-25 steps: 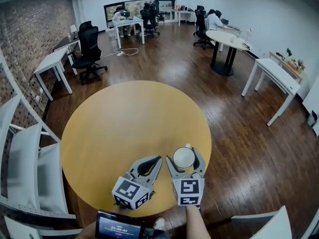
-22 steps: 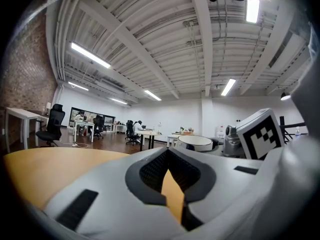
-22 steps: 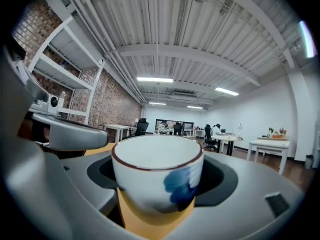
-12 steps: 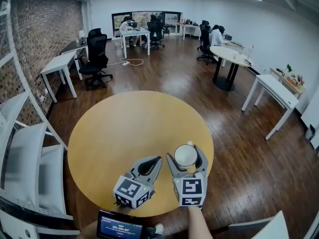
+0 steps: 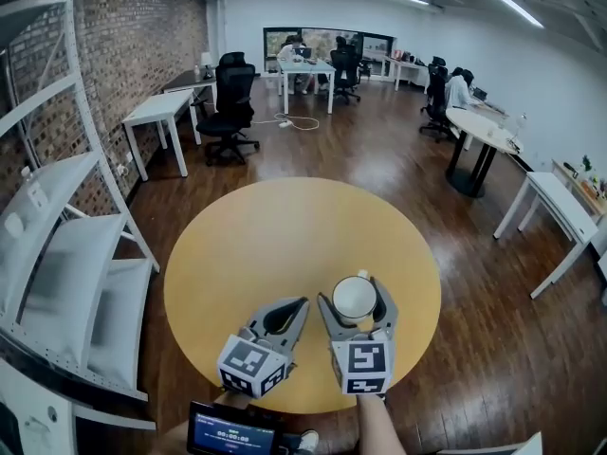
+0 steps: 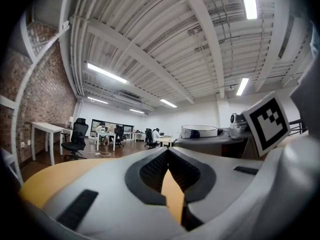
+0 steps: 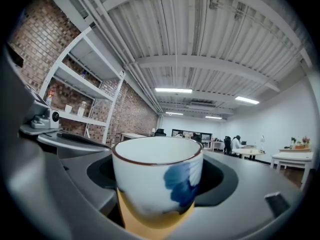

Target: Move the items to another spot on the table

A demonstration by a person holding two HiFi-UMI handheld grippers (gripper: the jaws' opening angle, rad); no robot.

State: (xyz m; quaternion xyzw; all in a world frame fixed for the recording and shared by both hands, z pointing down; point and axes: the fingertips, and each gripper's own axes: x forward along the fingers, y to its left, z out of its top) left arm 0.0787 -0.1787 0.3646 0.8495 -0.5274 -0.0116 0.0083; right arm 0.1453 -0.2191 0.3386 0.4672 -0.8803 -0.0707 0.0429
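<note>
- My right gripper [image 5: 357, 290] is clenched on the white cup [image 5: 354, 300] with the blue mark, jaws on either side of its wall, so it rides upright while I carry it.
- The cup sits at lower centre-right of the head view, over the near part of the round table [image 5: 285, 226]; I cannot tell whether it touches the top.
- My left gripper [image 5: 300, 305] is closed on nothing, parked just beside it.
- Compared with a second ago, the cup lies further in from the table's right rim.
</note>
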